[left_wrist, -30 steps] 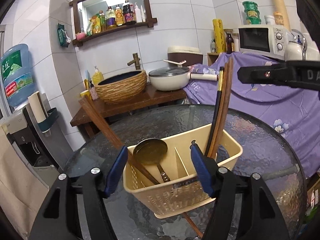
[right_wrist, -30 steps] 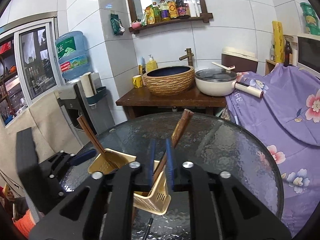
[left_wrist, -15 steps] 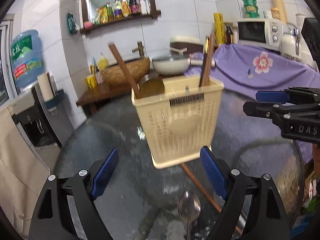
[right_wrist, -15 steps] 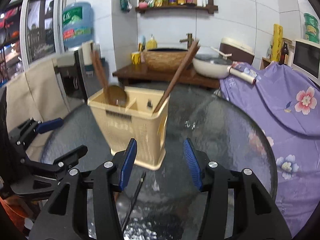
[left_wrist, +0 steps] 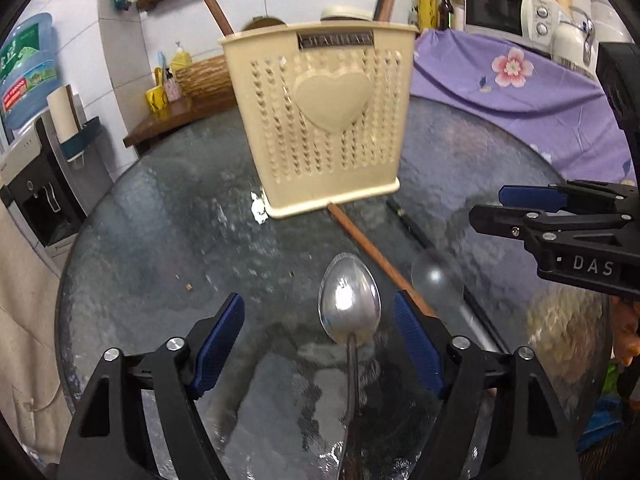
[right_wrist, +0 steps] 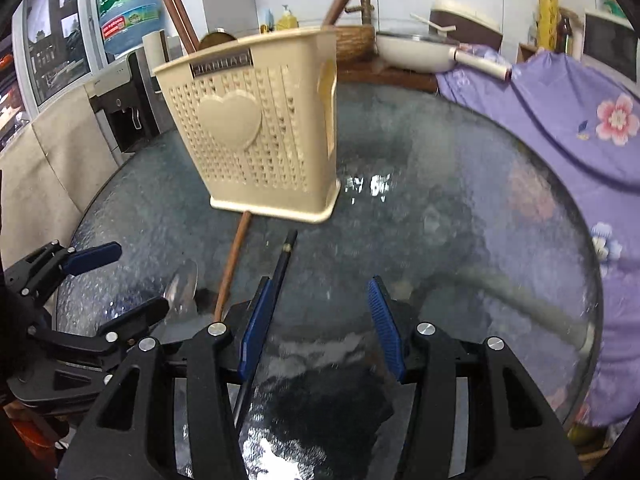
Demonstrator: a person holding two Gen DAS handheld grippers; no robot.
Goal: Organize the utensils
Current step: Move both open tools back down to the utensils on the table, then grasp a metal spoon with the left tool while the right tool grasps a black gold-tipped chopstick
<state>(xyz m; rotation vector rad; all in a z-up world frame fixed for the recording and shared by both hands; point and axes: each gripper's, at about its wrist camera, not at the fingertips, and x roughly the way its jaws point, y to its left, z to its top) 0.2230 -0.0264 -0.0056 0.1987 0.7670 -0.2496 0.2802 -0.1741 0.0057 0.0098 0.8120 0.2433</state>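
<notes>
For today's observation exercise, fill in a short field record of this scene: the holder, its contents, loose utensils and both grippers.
holder: cream utensil basket, upright on the glass table
in holder: wooden sticks and a ladle, tops showing
loose on table: metal spoon, brown chopstick, black chopstick, clear spoon
left gripper: open, around the metal spoon's bowl
right gripper: open, empty

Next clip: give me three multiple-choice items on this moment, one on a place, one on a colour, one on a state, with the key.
1. Where does the metal spoon lie?
A. in the basket
B. on the glass table between the left tongs
C. on the purple cloth

2. What colour is the utensil basket?
A. cream
B. blue
C. black

3. How are the right tongs?
A. shut on a chopstick
B. open, empty
C. out of view

Key: B, its bowl sits between the blue pads; A, cream plastic with a heart; B, pads apart, nothing between them.
</notes>
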